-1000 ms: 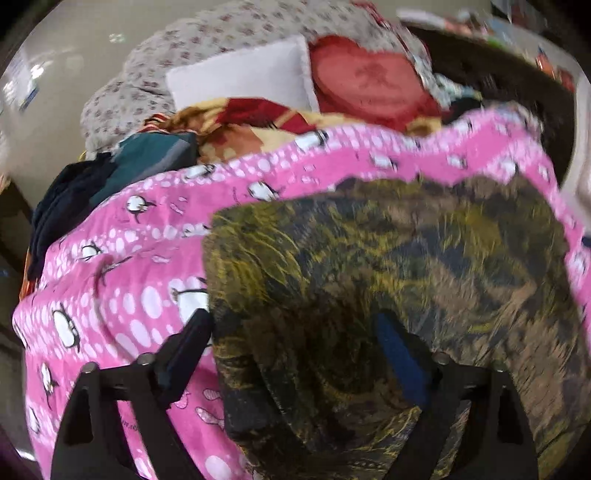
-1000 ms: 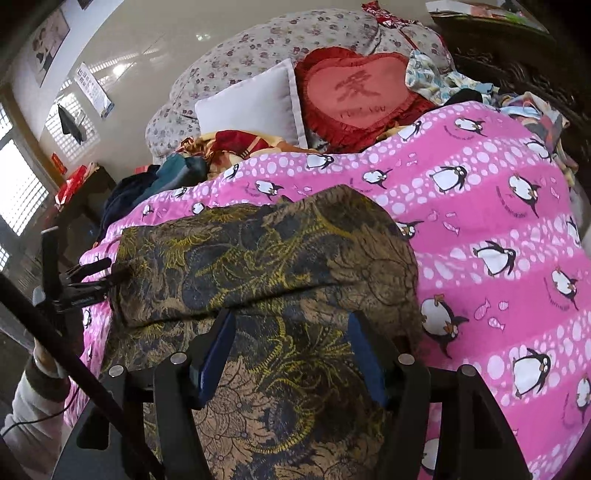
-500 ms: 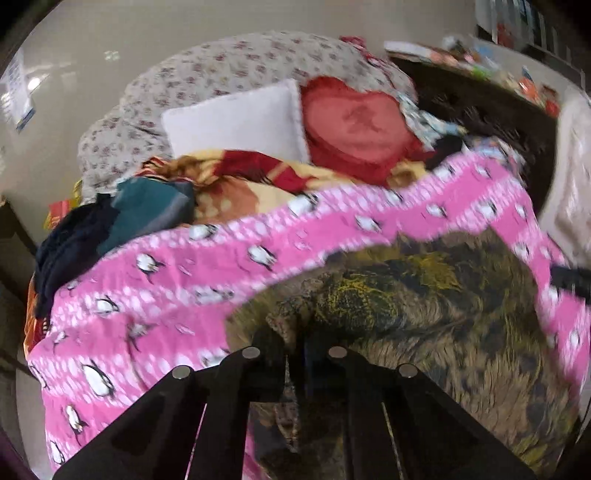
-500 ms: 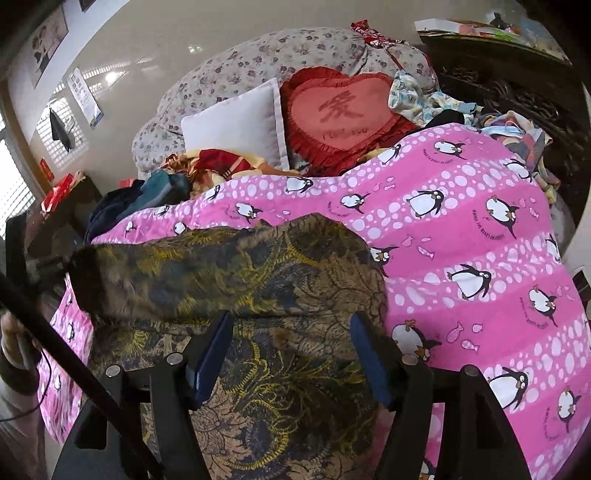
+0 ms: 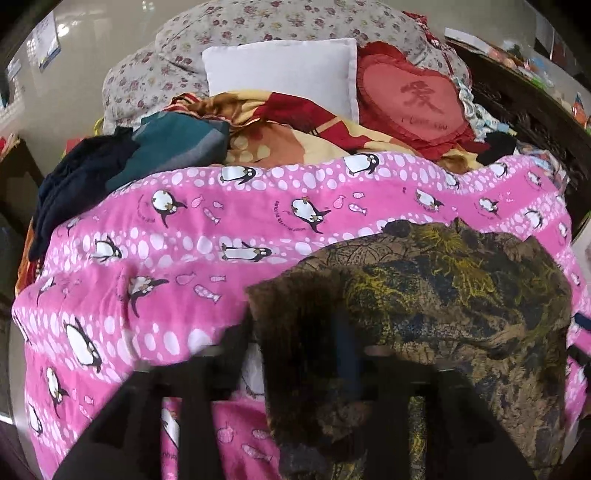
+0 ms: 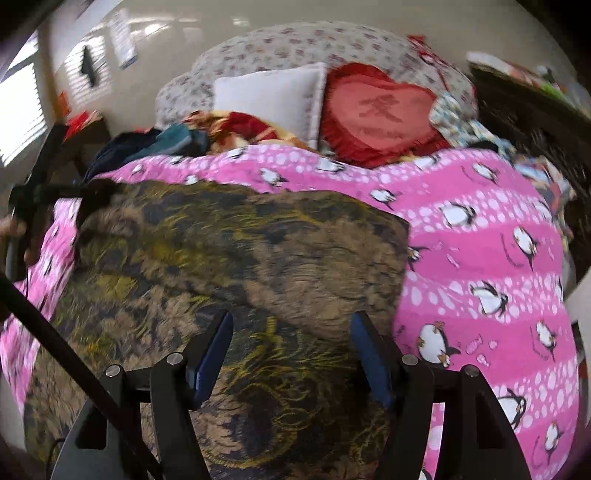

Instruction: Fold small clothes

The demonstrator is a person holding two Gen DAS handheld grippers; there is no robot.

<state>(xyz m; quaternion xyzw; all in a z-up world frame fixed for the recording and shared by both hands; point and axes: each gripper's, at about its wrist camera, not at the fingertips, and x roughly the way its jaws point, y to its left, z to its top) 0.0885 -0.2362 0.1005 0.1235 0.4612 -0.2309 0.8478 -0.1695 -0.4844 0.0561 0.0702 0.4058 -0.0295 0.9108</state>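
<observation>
A dark garment with a yellow and brown leaf print lies on the pink penguin blanket. It also shows in the left wrist view. My left gripper has its fingers apart, and the garment's left edge drapes over the right finger and hides it. The left gripper also appears at the far left of the right wrist view, at the garment's top left corner. My right gripper is open and empty, just above the garment's near part.
At the head of the bed are a white pillow, a red heart cushion and a floral cushion. Dark and teal clothes are piled at the back left. Dark carved furniture stands on the right.
My left gripper was shut on the garment's corner half a second ago and has now opened. The upper fold now lies further over the garment. My right gripper stayed open.
</observation>
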